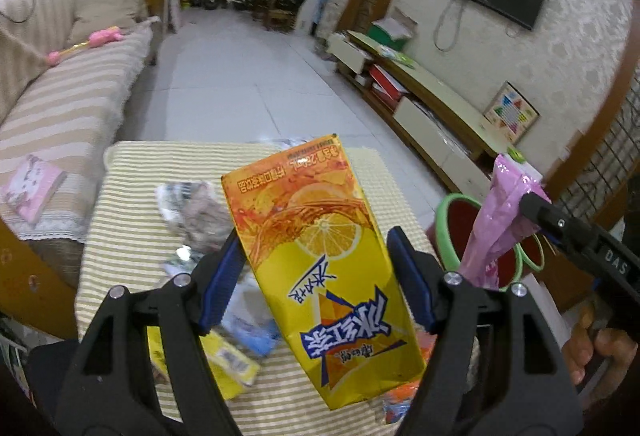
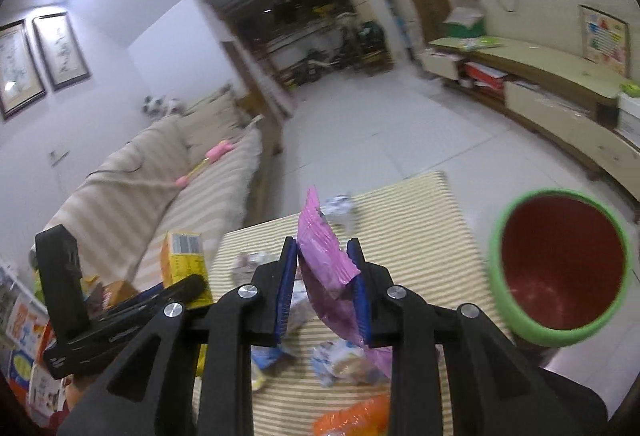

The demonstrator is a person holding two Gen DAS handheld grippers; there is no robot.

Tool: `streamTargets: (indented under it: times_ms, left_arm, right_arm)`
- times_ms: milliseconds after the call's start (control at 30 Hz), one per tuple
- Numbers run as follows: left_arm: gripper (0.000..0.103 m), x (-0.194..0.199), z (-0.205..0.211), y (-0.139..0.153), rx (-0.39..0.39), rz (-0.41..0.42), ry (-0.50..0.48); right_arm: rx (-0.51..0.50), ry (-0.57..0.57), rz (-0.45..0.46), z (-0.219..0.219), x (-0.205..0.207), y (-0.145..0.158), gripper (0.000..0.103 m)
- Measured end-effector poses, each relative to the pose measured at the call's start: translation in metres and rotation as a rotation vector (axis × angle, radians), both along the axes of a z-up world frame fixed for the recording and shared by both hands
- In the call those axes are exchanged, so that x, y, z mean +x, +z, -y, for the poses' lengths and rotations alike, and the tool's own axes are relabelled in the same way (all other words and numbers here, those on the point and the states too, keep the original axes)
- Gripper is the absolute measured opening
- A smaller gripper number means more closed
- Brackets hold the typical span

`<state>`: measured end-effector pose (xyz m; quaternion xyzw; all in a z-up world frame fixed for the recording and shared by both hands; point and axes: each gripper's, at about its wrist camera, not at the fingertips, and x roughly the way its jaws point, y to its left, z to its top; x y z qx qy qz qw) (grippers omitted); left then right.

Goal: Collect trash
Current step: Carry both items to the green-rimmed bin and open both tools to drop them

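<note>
Above the striped cloth-covered table (image 1: pixel 132 236), the left gripper (image 1: pixel 316 276) clamps a yellow iced-tea drink carton (image 1: pixel 320 268), and the right gripper (image 2: pixel 322 288) pinches a crinkled pink plastic wrapper (image 2: pixel 324 256). Beside the table's right edge stands the green-rimmed red waste bin (image 2: pixel 560 268), its mouth unobstructed. Crumpled wrappers (image 2: pixel 344 360) and an orange plastic packet (image 2: pixel 352 416) lie on the cloth below.

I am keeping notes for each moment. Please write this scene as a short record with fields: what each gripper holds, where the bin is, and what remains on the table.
left gripper: shut on yellow carton, lifted above table
right gripper: shut on pink wrapper, lifted above table
bin: red inside, green rim, beside table, to the right of the right gripper
table: striped cloth; crumpled wrappers remain on it
</note>
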<state>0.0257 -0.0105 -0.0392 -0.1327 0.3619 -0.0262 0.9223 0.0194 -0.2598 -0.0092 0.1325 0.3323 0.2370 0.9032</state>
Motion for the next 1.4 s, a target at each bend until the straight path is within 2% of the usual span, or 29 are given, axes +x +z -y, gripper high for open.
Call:
streamTargets:
  times_ms: [167,300,400,567,733,867,967,1000,1033,1067,1167,1300,1400]
  left_arm:
    - [0.069,0.004,0.017,-0.01,0.009,-0.022,-0.047]
    - [0.069,0.012,0.027,-0.013,0.0,-0.03,-0.086]
    - [0.069,0.024,0.045,-0.013,-0.015,-0.022,-0.149]
    - [0.069,0.066,0.096,-0.017,-0.071,-0.023,-0.29]
    - [0.069,0.11,0.171,-0.022,-0.066,-0.006,-0.454]
    - [0.069,0.131,0.224,-0.031,-0.038,-0.007,-0.555]
    - [0.07,0.145,0.25,-0.042,-0.024,-0.024,-0.586]
    - [0.071,0.148,0.258,-0.046,-0.02,-0.035,-0.599]
    - [0.078,0.149,0.262,-0.049,-0.014,-0.043,-0.61]
    - [0.088,0.15,0.268,-0.052,0.004,-0.049,-0.621]
    - [0.09,0.151,0.275,-0.055,0.049,-0.041,-0.631]
    - [0.09,0.142,0.258,-0.049,0.036,-0.024,-0.615]
    - [0.092,0.141,0.244,-0.044,0.011,-0.018,-0.583]
  right_arm:
    - [0.069,-0.048,0.016,0.03,-0.005,0.002,0.025]
    - [-0.008,-0.16,0.065,0.059,0.002,0.013,0.025]
    - [-0.038,-0.239,0.05,0.085,0.013,0.011,0.025]
    - [-0.083,-0.358,0.016,0.13,0.034,-0.015,0.025]
    - [0.016,-0.455,-0.057,0.18,0.045,-0.047,0.025]
    - [0.069,-0.507,-0.059,0.216,0.047,-0.054,0.025]
    - [0.075,-0.545,-0.048,0.232,0.051,-0.052,0.029]
    - [0.073,-0.558,-0.046,0.237,0.05,-0.053,0.036]
    - [0.071,-0.575,-0.042,0.24,0.05,-0.053,0.055]
    - [0.065,-0.593,-0.036,0.244,0.049,-0.052,0.062]
    - [0.03,-0.616,-0.027,0.247,0.053,-0.045,0.064]
    - [-0.02,-0.606,-0.004,0.243,0.041,-0.034,0.065]
    - [-0.116,-0.559,-0.007,0.234,0.042,-0.031,0.075]
